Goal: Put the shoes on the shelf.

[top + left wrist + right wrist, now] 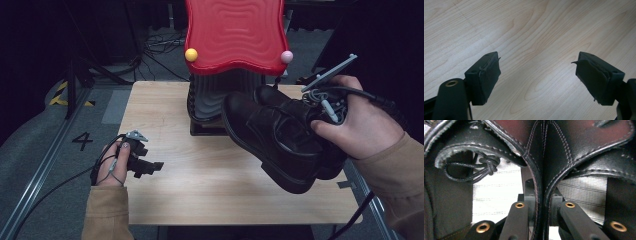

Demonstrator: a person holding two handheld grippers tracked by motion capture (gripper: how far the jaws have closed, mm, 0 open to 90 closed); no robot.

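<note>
A wooden table [200,200] seen from above, with a red wavy stand [234,35] at its far edge. The person's right hand [362,127] holds the right gripper [539,195] up over the table's right side, its jaws pinched on the inner collar edges of two black shoes [277,137] — the two leather rims are pressed together between the pads. The pair hangs clear of the table, heels at the gripper, toes pointing away toward the stand's base and slightly left, so the long axis runs diagonally from the near right to the far middle. One shoe's knotted lace [482,166] dangles in the right gripper view. The left gripper [537,77] rests low at the table's near left corner, jaws wide apart with nothing between them, well apart from the shoes. The right hand is by far the nearer — it already carries them.
</note>
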